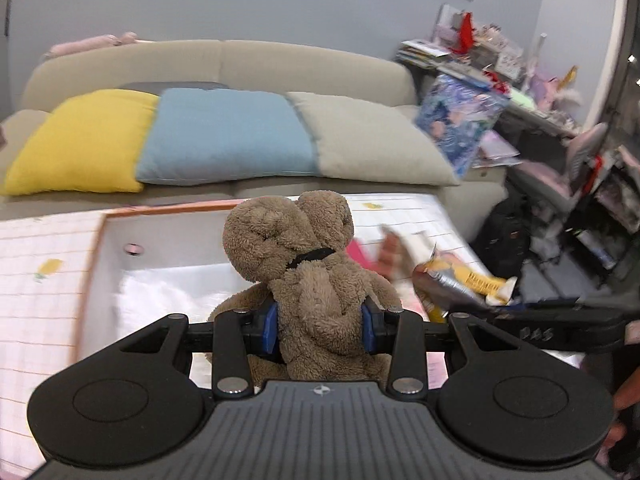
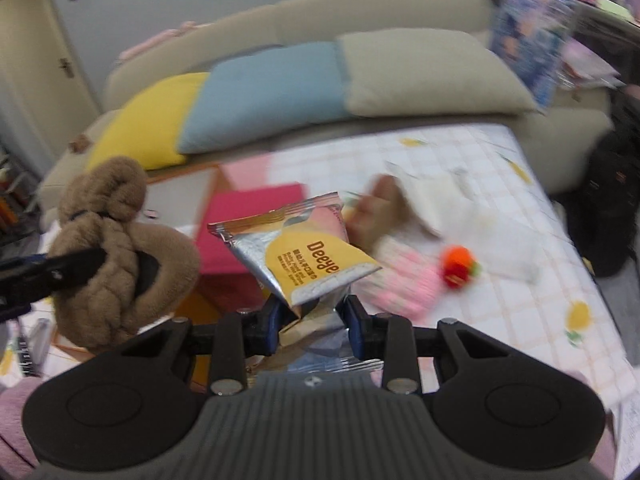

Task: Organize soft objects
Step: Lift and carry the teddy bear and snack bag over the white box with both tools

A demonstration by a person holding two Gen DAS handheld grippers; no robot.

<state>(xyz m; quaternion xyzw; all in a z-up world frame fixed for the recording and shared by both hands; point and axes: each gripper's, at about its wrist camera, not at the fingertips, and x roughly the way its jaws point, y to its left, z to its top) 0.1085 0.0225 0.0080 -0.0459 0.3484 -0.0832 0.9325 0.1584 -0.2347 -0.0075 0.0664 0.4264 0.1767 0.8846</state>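
Observation:
My left gripper (image 1: 320, 328) is shut on a brown plush bear (image 1: 304, 256) and holds it above a white open box (image 1: 168, 256) on the table. The bear also shows at the left of the right wrist view (image 2: 116, 256). My right gripper (image 2: 312, 322) is shut on a silver and yellow snack packet (image 2: 308, 256), held above the table. The packet also shows at the right of the left wrist view (image 1: 460, 280). A pink soft toy (image 2: 408, 284) with a red-orange pompom (image 2: 458, 264) lies on the table beyond the packet.
A magenta box (image 2: 248, 224) stands on the checked tablecloth (image 2: 500, 184). A beige sofa (image 1: 224, 60) behind holds yellow (image 1: 80, 144), blue (image 1: 224, 136) and beige (image 1: 368, 140) cushions. Cluttered shelves (image 1: 500, 64) stand at the right. Blurred white items (image 2: 440, 200) lie mid-table.

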